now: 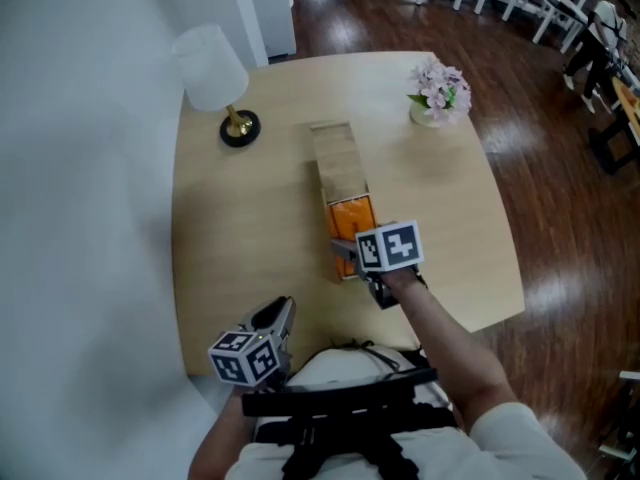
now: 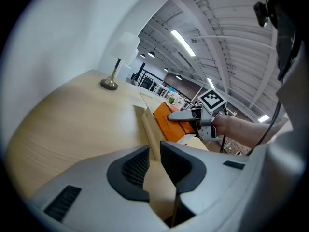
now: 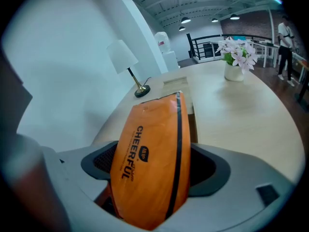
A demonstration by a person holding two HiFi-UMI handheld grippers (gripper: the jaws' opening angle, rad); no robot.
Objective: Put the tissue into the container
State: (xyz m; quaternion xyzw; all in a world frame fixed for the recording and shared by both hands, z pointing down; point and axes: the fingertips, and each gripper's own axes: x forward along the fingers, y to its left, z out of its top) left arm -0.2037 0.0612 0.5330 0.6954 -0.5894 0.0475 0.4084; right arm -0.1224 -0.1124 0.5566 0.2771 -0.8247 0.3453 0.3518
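While right gripper (image 3: 153,175) clamps tissue pack (image 1: 352,218) at container (image 1: 337,163) | lower level, release | left gripper (image 2: 154,161) ajar, empty

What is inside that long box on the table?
An orange tissue pack lies in the open near end of the box, clamped by the right gripper. A tan cover hides the far half, so anything under it cannot be seen.
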